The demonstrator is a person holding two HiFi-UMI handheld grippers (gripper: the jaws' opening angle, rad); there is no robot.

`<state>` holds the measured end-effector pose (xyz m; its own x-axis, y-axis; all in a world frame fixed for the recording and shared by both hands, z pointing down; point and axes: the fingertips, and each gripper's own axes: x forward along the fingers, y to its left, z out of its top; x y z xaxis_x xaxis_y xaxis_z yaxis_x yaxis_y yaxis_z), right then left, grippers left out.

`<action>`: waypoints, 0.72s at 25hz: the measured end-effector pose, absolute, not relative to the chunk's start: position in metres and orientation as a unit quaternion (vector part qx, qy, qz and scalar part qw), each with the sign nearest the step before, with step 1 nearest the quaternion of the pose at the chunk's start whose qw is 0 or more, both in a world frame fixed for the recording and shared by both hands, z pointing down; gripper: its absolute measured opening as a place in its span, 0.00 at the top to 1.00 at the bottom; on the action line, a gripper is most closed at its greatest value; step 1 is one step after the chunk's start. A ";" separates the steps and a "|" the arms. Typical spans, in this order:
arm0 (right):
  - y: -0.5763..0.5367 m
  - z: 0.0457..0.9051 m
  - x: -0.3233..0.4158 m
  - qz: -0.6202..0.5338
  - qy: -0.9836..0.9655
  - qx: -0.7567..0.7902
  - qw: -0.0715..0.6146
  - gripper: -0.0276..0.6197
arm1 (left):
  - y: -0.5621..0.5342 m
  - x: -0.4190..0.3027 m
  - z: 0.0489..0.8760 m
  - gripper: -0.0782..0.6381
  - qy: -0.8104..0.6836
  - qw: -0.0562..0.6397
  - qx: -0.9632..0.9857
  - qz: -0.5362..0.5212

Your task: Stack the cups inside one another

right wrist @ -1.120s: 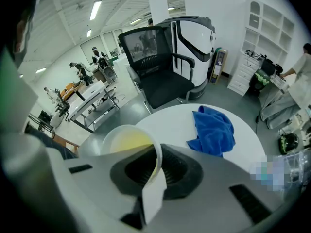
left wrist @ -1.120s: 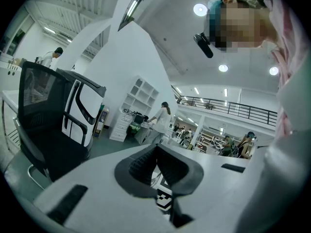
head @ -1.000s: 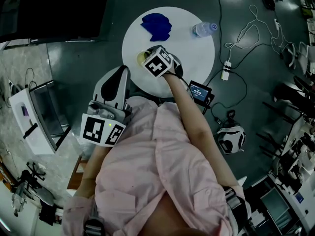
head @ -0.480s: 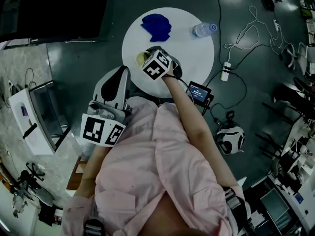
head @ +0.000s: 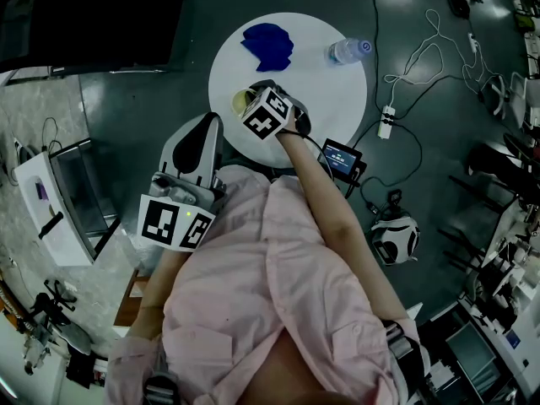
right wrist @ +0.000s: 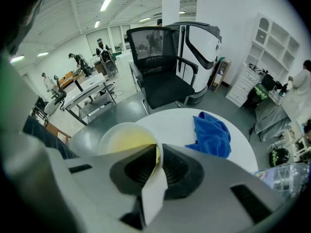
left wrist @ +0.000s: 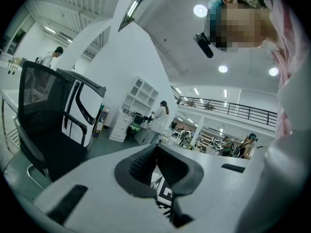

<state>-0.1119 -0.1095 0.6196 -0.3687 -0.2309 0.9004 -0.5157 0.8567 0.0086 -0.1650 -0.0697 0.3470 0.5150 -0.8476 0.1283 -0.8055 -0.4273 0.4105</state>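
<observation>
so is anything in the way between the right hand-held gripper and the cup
Nothing visible: the right hand-held gripper is already shut on the cup, pinching its wall. The blue cloth and the water bottle lie further across the white table, apart from both.

A dark grey floor (head: 143, 116) is stretching all around the round white surface (head: 337, 91); a white power strip (head: 388, 121) is lying on that floor near it, with cables curling away; a black mesh office chair (right wrist: 160, 76) is standing beyond the surface, before a white pillar (right wrist: 171, 4); white shelves (right wrist: 272, 47) are standing at the right; long ceiling lights (right wrist: 108, 1) are shining over work desks (right wrist: 90, 89) further back; a railed gallery (left wrist: 228, 111) is running along the far wall.
</observation>
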 end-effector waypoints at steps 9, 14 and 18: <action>-0.111 0.621 -0.110 0.142 -0.814 0.235 0.512 0.89 | -0.070 -0.165 0.348 0.87 -0.490 0.216 0.843 -0.048; -0.111 0.620 -0.109 0.139 -0.814 0.237 0.511 0.89 | -0.070 -0.164 0.347 0.87 -0.490 0.215 0.844 -0.049; -0.110 0.621 -0.109 0.138 -0.814 0.237 0.512 0.89 | -0.068 -0.165 0.347 0.87 -0.491 0.214 0.843 -0.049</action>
<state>-0.1094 -0.1098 0.6209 -0.3633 -0.2440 0.8992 -0.5271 0.8496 0.0176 -0.1647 -0.0682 0.3472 0.5138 -0.8484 0.1275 -0.8064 -0.4268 0.4094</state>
